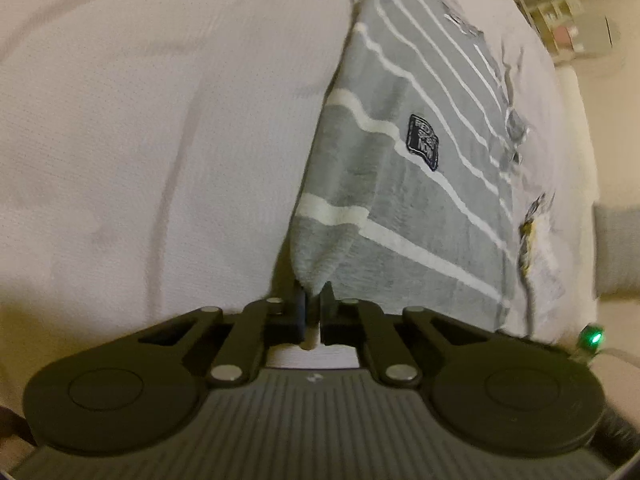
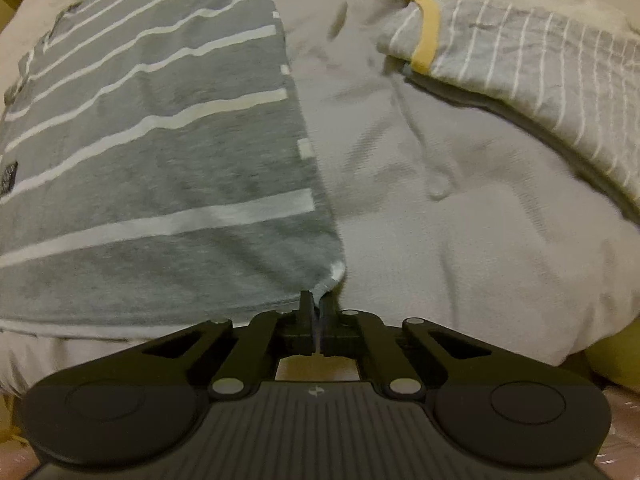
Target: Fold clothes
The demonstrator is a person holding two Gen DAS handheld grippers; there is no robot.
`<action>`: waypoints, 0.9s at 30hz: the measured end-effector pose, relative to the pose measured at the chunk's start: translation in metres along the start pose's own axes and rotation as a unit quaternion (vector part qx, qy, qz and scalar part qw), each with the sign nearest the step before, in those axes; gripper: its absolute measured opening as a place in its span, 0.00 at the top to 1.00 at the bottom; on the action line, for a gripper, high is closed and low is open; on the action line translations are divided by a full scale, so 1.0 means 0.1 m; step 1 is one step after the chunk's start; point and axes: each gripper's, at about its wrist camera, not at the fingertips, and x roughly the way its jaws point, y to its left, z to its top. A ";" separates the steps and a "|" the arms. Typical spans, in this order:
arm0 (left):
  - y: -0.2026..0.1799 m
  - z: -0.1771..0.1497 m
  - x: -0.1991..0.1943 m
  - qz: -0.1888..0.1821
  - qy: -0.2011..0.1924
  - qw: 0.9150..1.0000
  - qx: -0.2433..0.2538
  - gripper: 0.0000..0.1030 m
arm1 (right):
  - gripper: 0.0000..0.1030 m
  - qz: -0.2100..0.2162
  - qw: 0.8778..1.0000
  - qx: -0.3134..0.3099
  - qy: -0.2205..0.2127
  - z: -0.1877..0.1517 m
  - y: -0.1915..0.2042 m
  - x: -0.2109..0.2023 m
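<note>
Left wrist view: left gripper point(image 1: 313, 300), bottom centre, pinched on a corner of the grey cotton shirt w/ white stripes point(image 1: 416, 184), which fills centre-right over the white bedsheet point(image 1: 140, 140).

Right wrist view: right gripper point(image 2: 316, 308) clamps the shirt's other near corner, lower centre; probably both hold the hem to keep it taut for folding. Second, thin-striped grey garment w/ yellow trim point(image 2: 520, 52) upper right.

the left tongs point(image 1: 314, 294) point forward and slightly down, their two black fingers drawn almost together with only a thin slit between them, pinching a corner of the grey striped shirt point(image 1: 400, 184). the linkage arms on both sides are folded inward. the right tongs point(image 2: 316, 304) sit in much the same pose, fingers nearly touching, clamped on another corner of the same shirt. no hand or sleeve of the person shows in either wrist view.
</note>
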 end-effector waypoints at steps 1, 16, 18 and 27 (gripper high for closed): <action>-0.06 -0.01 -0.03 0.008 0.000 1.000 0.018 0.97 | 1.00 -0.003 1.000 0.000 0.000 -0.02 -0.02 -0.05; -0.34 -0.15 0.11 0.128 0.042 0.979 0.152 0.95 | 1.00 -0.029 0.999 0.010 0.018 -0.26 -0.09 -0.10; -0.31 -0.18 0.04 0.144 0.044 0.976 0.156 0.95 | 1.00 -0.023 1.000 0.011 0.004 -0.22 -0.03 -0.17; -0.71 -0.19 -0.57 0.211 -0.011 0.959 0.189 0.72 | 0.37 0.009 0.998 -0.009 -0.066 0.13 0.55 -0.68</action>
